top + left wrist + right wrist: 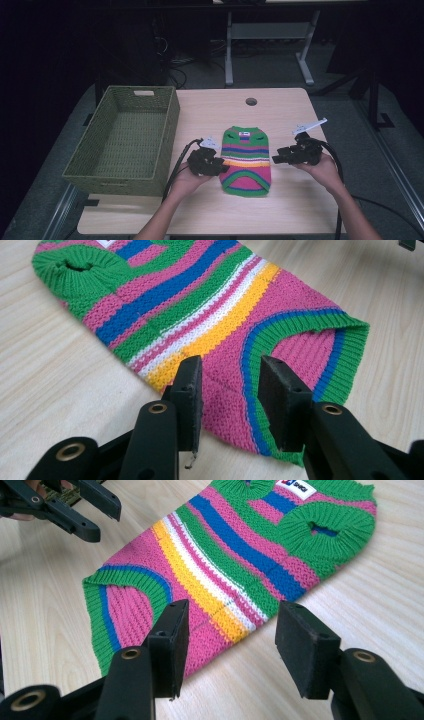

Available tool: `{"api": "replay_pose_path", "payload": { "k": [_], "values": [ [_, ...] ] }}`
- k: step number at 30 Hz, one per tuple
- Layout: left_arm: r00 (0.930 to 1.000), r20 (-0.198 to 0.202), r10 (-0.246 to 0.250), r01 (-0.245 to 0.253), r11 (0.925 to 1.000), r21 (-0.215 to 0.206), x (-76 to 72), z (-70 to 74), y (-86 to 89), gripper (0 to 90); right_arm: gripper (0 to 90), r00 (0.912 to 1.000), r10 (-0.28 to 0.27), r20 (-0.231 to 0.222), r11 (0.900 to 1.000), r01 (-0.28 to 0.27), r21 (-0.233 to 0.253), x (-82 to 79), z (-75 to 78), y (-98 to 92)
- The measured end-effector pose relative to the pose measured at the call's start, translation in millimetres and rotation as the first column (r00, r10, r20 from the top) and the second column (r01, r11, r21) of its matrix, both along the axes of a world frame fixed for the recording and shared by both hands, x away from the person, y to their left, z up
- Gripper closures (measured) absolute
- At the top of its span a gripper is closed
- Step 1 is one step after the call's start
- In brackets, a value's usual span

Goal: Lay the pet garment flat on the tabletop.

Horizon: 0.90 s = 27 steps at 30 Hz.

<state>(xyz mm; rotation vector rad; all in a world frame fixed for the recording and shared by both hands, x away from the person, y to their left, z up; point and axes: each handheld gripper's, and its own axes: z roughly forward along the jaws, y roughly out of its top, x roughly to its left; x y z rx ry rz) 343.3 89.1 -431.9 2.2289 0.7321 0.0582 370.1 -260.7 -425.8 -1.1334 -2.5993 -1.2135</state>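
Knitwear lay flat near the middle of the pale wooden table (280, 210): a small striped pet sweater (246, 161), banded in green, pink, blue, white and yellow, with its neck end toward twelve o'clock and its green-ribbed hem toward six. A white label sat at the neck opening. In the high view an olive woven basket (125, 141) stood at nine o'clock from the sweater, near it but not touching, and a round cable hole (251, 101) pierced the tabletop at twelve o'clock.

At the sweater's nine o'clock edge the left gripper (222, 167) was held in the person's left hand (186, 182). In the left gripper view its jaws stood parted, close over the pink and green cloth near the hem, with fabric showing between them and nothing pinched. Whether the pads touched the knit I could not tell.

At three o'clock the right gripper (276, 158) was held in the right hand (325, 170), just beside the sweater's edge. In the right gripper view its jaws were spread wide, one over the sweater's pink and yellow side, the other over bare wood. Cables trailed from both grippers toward six o'clock.
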Motion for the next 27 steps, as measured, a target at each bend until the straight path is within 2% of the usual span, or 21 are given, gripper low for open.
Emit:
{"api": "replay_pose_path", "payload": {
  "k": [6,15,16,19,23,25,27],
  "values": [
    [0.9996,0.004,0.027,-0.027,0.9996,-0.010,-5.6,-0.1,9.1,54.3,45.1,0.9997,-0.005,0.023,1.000,0.005,0.000,-12.8,0.2,-8.4],
    [0.9997,0.014,0.022,-0.022,0.9998,-0.003,-12.8,2.5,13.5,52.2,43.8,0.9996,-0.017,0.023,1.000,0.017,-0.010,-23.0,-3.5,-16.2],
    [0.9994,0.017,0.029,-0.029,0.9994,-0.019,-14.6,3.1,13.6,51.7,43.9,0.9996,-0.019,0.022,1.000,0.019,-0.007,-25.1,-4.9,-17.4],
    [0.9992,0.019,0.035,-0.035,0.9991,-0.026,-16.9,3.0,14.6,50.4,43.7,0.9995,-0.020,0.024,1.000,0.020,-0.011,-27.9,-7.2,-20.0],
    [0.9990,0.025,0.036,-0.036,0.9992,-0.019,-19.7,2.4,17.1,48.6,42.6,0.9994,-0.024,0.025,1.000,0.025,-0.007,-31.4,-8.8,-22.9],
    [0.9990,0.022,0.037,-0.037,0.9991,-0.020,-21.2,1.5,19.1,48.2,41.2,0.9985,-0.035,0.043,0.999,0.036,-0.030,-36.4,-7.1,-24.7],
    [0.9988,0.022,0.043,-0.043,0.9988,-0.024,-23.1,0.8,20.7,47.3,40.9,0.9984,-0.035,0.045,0.999,0.036,-0.026,-38.0,-6.8,-25.7]
  ]
}}
